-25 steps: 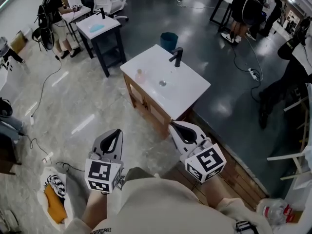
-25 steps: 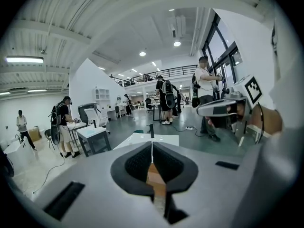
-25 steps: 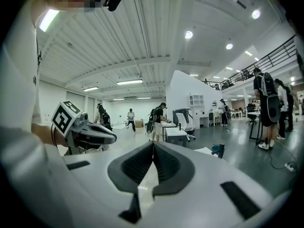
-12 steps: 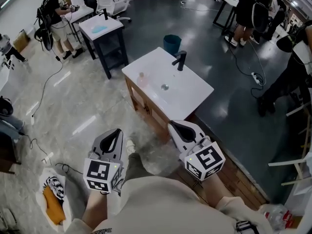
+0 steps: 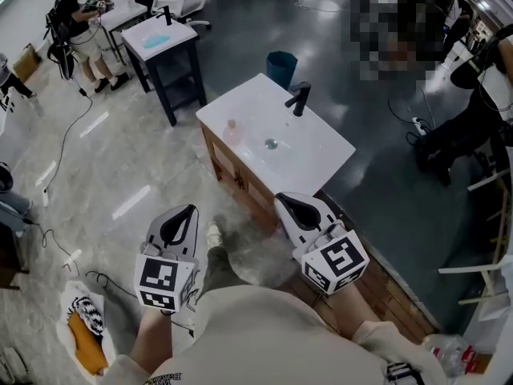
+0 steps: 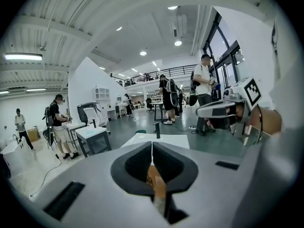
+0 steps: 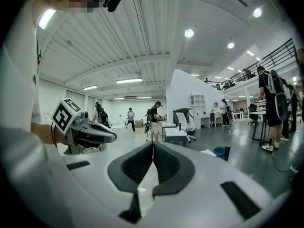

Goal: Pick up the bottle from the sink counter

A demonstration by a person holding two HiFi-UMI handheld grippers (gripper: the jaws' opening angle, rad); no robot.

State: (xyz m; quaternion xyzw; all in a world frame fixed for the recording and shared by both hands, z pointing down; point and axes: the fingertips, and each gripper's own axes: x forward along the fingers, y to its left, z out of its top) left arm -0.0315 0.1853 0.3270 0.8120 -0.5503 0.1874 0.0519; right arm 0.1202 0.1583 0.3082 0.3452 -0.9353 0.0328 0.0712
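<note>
The bottle point(image 5: 232, 127) stands upright on the white bench point(image 5: 321, 157), a small pale pinkish thing near the left end of the top, just beside the basin point(image 5: 271, 143) and on the far side of it from the black faucet point(image 5: 298, 97). Its long axis is vertical, so a grip from the side, level across its body, looks like the natural one. Both grippers are well short of it, held over the floor point(image 5: 144, 175) in front of the wooden cabinet point(image 5: 240, 181) under the bench. The left gripper point(image 5: 190, 210) has its jaws brought together with nothing between them; in the left gripper view the tips meet in a thin line and only the cabinet front shows through the gap lower down. The right gripper point(image 5: 282, 200) is the same, jaws together and empty, which the right gripper view confirms. In the head view the bottle lies ahead of both, between their two lines of aim, slightly right of where the left gripper points and left of where the right one points. Neither is clearly nearer, though the bottle's place at the left end probably favours the left hand. Whichever goes will need its jaws parted before it arrives, and the bottle looks light enough to tip if nudged.
</note>
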